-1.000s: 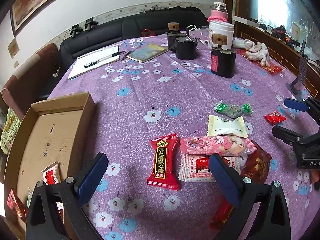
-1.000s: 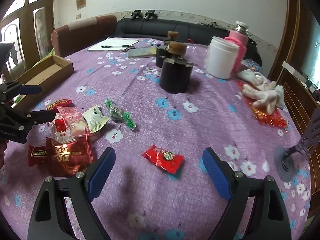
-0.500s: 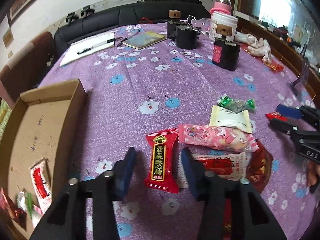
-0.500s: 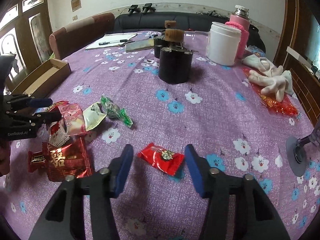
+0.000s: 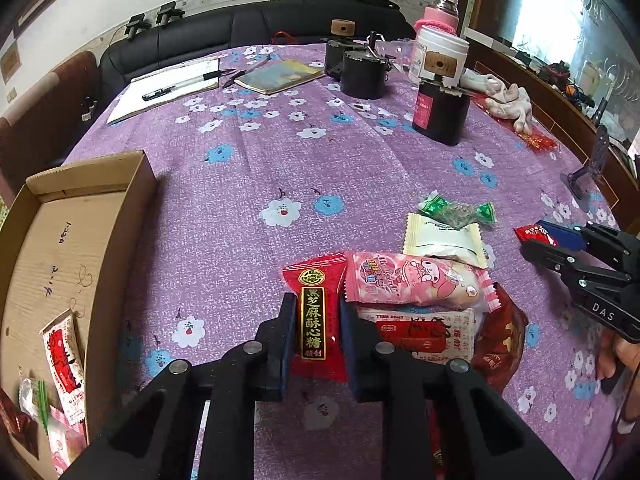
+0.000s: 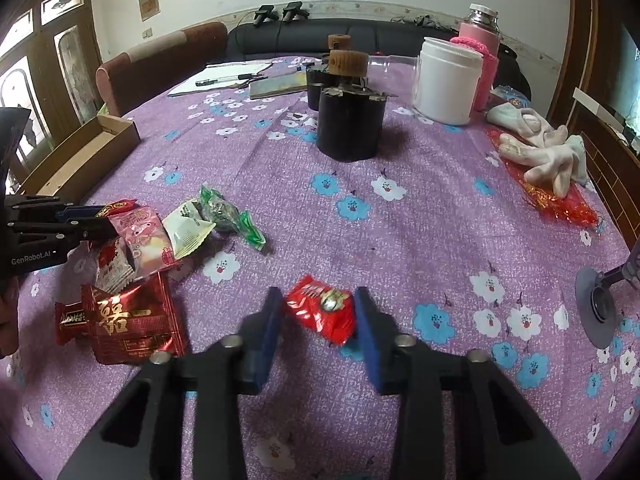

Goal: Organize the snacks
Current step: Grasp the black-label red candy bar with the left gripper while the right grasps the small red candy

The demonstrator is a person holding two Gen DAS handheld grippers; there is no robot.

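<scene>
In the left wrist view my left gripper (image 5: 316, 312) is shut on a red candy packet with gold characters (image 5: 316, 312) lying on the purple tablecloth. Beside it lie a pink packet (image 5: 412, 284), a white packet (image 5: 444, 240) and a green candy (image 5: 456, 210). A cardboard box (image 5: 100, 216) with a few snacks stands at the left. In the right wrist view my right gripper (image 6: 316, 312) is shut on a small red candy (image 6: 320, 312). The left gripper (image 6: 60, 224) shows at the far left over the snack pile.
Black canisters (image 6: 350, 124), a white jar (image 6: 446, 80) and a pink bottle (image 6: 480, 48) stand at the back. White gloves (image 6: 540, 152) lie at the right on red foil. A notepad with pen (image 5: 168, 88) lies at the far side. A phone stand (image 6: 600, 304) sits at the right edge.
Both grippers moved forward and down over their candies and closed from wide open onto them: left on the red gold-lettered packet, right on the small red candy.
</scene>
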